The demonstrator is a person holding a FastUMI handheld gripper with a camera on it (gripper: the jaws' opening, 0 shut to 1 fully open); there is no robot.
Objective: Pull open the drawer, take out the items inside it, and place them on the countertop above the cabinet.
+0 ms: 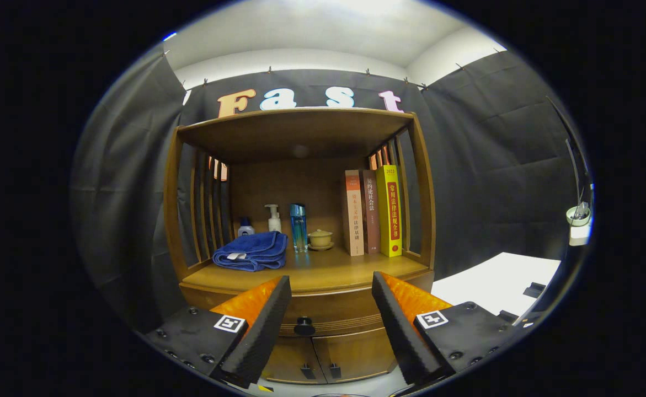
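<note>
Gripper (331, 286) spread wide, nothing held, aimed at closed drawer (331, 314) of wooden cabinet (300, 220) in frame centre.

Cabinet: open shelf on top, drawer below it, two small doors (328, 361) at the bottom, their lower edges cut off. Drawer shut, contents hidden; dark round knob (304, 326) sits in the gap between the fingers (265, 325), apart from both. Fingers partly cover both ends of the drawer front. Countertop (323, 270) above the drawer carries a folded blue towel (252, 251) at left, three upright books (371, 212) at right, and between them a blue bottle (298, 226), white pump bottle (273, 218), small lidded cup (320, 239). One more small bottle (245, 227) is half hidden behind the towel. White table (499, 281) at lower right, dark items on it too small to identify.
</note>
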